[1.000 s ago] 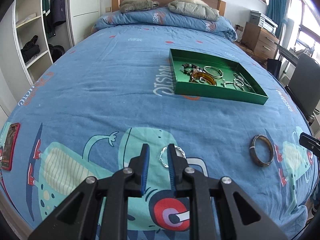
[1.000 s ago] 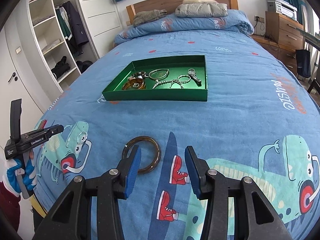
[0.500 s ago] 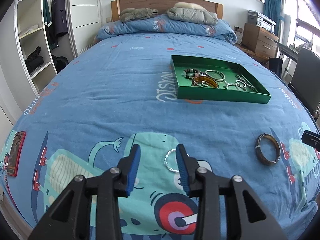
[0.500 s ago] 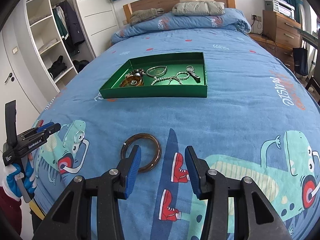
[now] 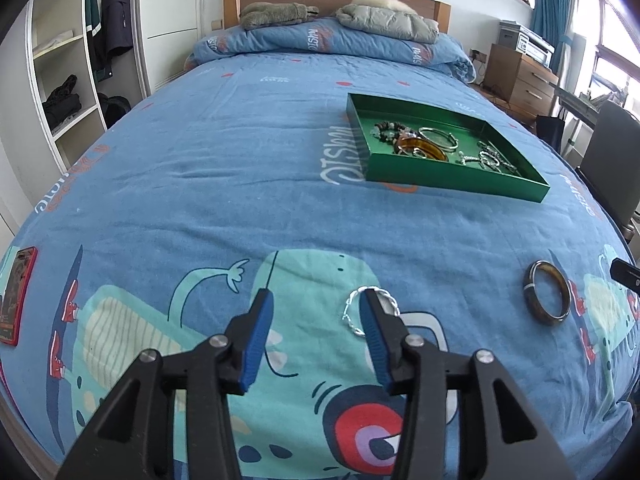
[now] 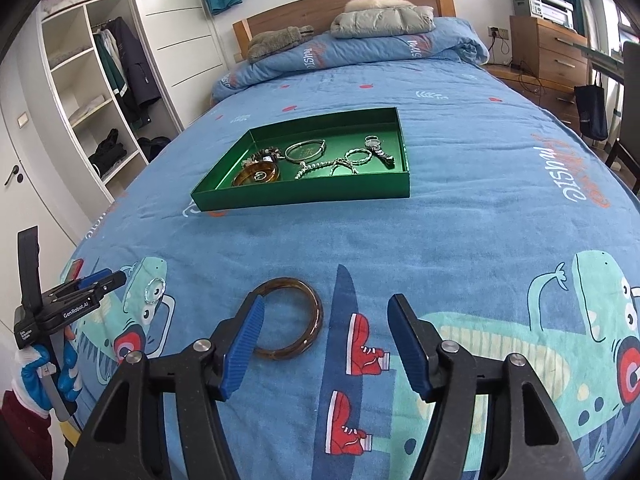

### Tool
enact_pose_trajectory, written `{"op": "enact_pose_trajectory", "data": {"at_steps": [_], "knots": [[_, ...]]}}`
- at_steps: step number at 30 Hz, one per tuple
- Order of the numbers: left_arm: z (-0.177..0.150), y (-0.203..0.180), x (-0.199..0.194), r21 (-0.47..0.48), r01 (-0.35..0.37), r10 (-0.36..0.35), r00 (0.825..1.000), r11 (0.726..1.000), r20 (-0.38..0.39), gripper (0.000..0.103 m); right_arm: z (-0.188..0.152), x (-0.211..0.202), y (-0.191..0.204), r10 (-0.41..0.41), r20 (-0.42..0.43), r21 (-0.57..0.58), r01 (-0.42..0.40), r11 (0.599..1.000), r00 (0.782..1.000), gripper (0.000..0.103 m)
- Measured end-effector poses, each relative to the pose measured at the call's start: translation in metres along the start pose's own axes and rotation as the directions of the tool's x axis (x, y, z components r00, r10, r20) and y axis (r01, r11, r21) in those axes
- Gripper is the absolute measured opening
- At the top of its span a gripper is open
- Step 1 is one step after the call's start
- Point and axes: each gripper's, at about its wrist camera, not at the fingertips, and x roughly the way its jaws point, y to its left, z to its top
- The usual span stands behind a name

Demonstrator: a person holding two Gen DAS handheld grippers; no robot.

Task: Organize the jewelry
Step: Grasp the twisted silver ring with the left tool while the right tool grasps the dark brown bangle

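A green tray (image 5: 456, 182) (image 6: 304, 196) on the blue bedspread holds several bracelets, an amber bangle and a watch. A twisted silver bracelet (image 5: 352, 312) (image 6: 154, 289) lies on the bed; the right finger of my open left gripper (image 5: 316, 312) partly covers it. My left gripper also shows at the left in the right wrist view (image 6: 94, 280). A brown bangle (image 5: 547, 298) (image 6: 308, 320) lies flat on the bed. My right gripper (image 6: 323, 320) is open and empty, with its left fingertip over the bangle's left edge.
A red phone (image 5: 17, 296) lies at the bed's left edge. A folded duvet (image 5: 320, 42) and pillows sit at the head. Shelves (image 5: 60, 80) stand left, a wooden dresser (image 5: 520, 80) and a dark chair (image 5: 612, 160) stand right.
My left gripper has opened from nearly shut to wide, and the silver bracelet lies on the bed. My right gripper has opened wider near the brown bangle.
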Motion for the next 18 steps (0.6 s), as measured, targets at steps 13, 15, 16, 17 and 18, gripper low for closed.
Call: {"op": "enact_pose_trajectory", "data": {"at_steps": [13,15,16,17,18], "knots": [[-0.008,0.0,0.018,-0.009,0.052,-0.053,0.993,0.999,-0.106,0.043,-0.015,0.023,0.003,0.034,-0.077,0.008,-0.034,0.999,0.996,0.064],[-0.007,-0.005,0.021,-0.002,0.061,-0.061,0.991,0.998,-0.115,0.043,-0.014,0.026,0.003,0.038,-0.085,0.002,-0.038,0.999,0.996,0.064],[-0.006,-0.007,0.022,0.0,0.06,-0.06,0.991,0.998,-0.119,0.043,-0.014,0.027,0.004,0.04,-0.088,0.001,-0.04,0.999,0.995,0.063],[-0.006,-0.009,0.024,0.005,0.06,-0.059,0.991,0.998,-0.122,0.043,-0.013,0.028,0.004,0.04,-0.089,-0.001,-0.04,0.999,0.995,0.063],[-0.005,-0.011,0.025,0.012,0.06,-0.058,0.991,0.998,-0.124,0.043,-0.012,0.029,0.004,0.038,-0.089,-0.005,-0.039,0.999,0.995,0.062]]}}
